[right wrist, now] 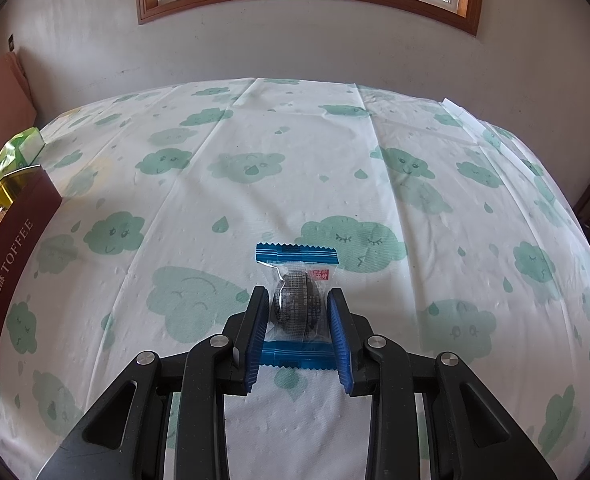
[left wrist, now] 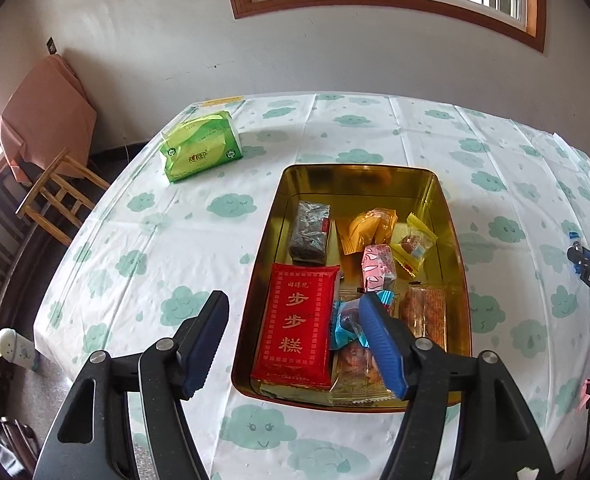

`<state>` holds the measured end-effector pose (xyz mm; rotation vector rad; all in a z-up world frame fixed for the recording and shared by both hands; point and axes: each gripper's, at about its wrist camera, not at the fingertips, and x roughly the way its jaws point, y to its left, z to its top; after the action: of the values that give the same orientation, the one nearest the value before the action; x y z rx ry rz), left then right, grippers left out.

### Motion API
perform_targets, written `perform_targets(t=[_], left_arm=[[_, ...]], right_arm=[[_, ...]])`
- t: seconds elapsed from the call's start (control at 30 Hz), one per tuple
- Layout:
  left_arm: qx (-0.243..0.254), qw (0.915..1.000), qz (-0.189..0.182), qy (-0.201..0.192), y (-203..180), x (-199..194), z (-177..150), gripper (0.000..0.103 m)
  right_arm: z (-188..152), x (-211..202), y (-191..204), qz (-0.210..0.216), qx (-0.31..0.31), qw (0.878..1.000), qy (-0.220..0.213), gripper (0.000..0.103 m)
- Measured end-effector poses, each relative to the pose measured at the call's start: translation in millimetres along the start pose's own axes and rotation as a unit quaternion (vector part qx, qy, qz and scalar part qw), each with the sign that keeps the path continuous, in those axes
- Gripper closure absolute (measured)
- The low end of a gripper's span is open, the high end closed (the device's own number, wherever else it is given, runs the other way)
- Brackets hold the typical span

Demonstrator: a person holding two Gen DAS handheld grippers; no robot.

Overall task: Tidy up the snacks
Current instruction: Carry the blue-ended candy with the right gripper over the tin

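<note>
A gold-lined tin (left wrist: 451,216) lies on the cloud-print tablecloth (left wrist: 143,256) and holds several wrapped snacks. Among them are a red packet (left wrist: 299,328), a dark bar (left wrist: 311,232), an orange-wrapped cake (left wrist: 369,226) and a pink sweet (left wrist: 379,268). My left gripper (left wrist: 293,298) hovers open over the tin's near end with nothing between its pads. In the right wrist view my right gripper (right wrist: 297,294) is shut on a dark round snack in a clear, blue-ended wrapper (right wrist: 295,312), low over the cloth. That gripper (left wrist: 589,270) also shows at the right edge of the left wrist view.
A green tissue pack (left wrist: 201,146) lies at the table's far left corner. The tin's dark red outer wall (right wrist: 11,264) reads TOFFEE at the left of the right wrist view. A wooden chair (left wrist: 59,192) draped in pink cloth stands beyond the table's left edge.
</note>
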<state>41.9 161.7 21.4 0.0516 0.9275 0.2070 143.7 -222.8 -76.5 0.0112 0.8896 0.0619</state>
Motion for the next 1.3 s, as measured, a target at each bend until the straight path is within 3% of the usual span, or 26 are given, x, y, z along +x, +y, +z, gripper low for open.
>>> perform_targets(t=[0.37, 0.63, 0.87, 1.3], left_arm=[[0.000, 1.0000, 0.003, 0.004, 5, 1, -9, 0.035], [-0.004, 1.0000, 0.001, 0.007, 7, 2, -14, 0.030], [-0.017, 0.9997, 0.001, 0.018, 13, 7, -20, 0.023], [-0.076, 0.9964, 0.015, 0.034, 56, 14, -35, 0.016]], right_arm=[[1, -2, 5, -0.026, 0.018, 0.999, 0.013, 0.075], [2, -17, 14, -0.015, 0.028, 0.999, 0.007, 0.075], [9, -41, 48, 0.027, 0.011, 1.000, -0.008, 0.075], [15, -86, 152, 0.125, -0.063, 0.989, -0.037, 0.075]])
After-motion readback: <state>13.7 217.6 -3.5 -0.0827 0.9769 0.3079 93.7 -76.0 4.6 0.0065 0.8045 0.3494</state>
